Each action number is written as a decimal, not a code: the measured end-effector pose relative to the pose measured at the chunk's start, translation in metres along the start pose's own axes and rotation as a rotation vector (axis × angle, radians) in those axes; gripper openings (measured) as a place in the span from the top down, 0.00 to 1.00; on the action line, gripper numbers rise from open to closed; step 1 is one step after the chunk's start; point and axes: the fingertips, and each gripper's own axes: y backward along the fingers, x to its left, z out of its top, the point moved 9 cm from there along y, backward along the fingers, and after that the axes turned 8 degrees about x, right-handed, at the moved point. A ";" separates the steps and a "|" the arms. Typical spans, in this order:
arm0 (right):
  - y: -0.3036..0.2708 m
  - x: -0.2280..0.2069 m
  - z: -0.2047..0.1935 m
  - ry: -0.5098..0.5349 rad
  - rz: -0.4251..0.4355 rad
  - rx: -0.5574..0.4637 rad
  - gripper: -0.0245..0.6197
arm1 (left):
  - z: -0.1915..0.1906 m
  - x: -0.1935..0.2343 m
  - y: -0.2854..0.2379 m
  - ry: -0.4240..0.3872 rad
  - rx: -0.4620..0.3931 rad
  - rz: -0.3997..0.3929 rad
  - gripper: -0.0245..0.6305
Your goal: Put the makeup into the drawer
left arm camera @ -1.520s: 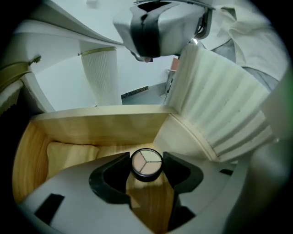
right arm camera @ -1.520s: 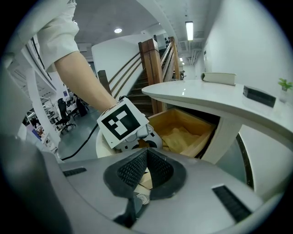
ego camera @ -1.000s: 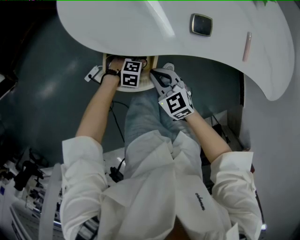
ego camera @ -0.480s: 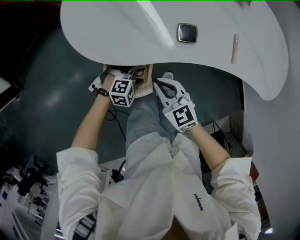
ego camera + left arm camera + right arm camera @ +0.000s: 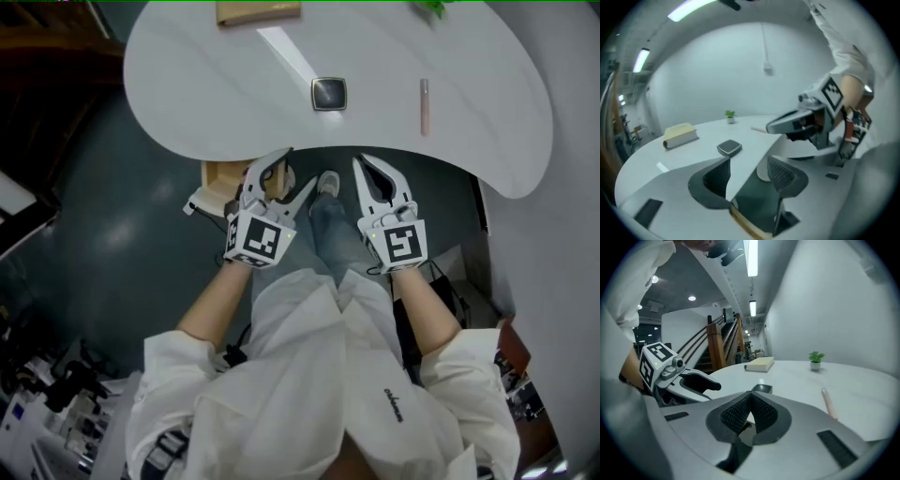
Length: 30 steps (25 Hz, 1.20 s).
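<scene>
I count two pieces of makeup on the white table [image 5: 487, 112]: one dark square compact [image 5: 329, 94] and one thin pink stick [image 5: 425, 105], well apart from each other. One book [image 5: 258, 11] and one small green plant [image 5: 431, 7] sit at the far edge. There is one wooden drawer [image 5: 216, 180], which juts out from under the near edge of the table.

My two grippers are both raised at that near edge, and neither touches the makeup. The left gripper [image 5: 749, 164] has its jaws spread, with only the table edge showing between them. The right gripper [image 5: 751, 397] has its pads pressed tip to tip and holds nothing.

The head view alone shows the drawer as a whole, partly covered by the left gripper, and my shoe [image 5: 328, 181] below. The left gripper view catches just a strip of the drawer's wood at the bottom, plus the right gripper at its side. Only the right gripper view shows a staircase [image 5: 724, 341] with wooden rails beyond the table.
</scene>
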 end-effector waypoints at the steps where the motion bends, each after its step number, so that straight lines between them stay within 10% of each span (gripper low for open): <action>1: 0.004 -0.009 0.003 -0.003 -0.022 -0.008 0.94 | 0.010 0.002 -0.006 0.084 -0.022 0.043 0.60; 10: 0.001 -0.061 0.015 -0.035 -0.134 -0.034 0.94 | 0.059 0.022 -0.081 0.358 0.020 0.352 0.42; 30: -0.005 -0.097 0.006 -0.063 -0.115 -0.037 0.94 | 0.059 0.032 -0.155 0.487 0.211 0.502 0.37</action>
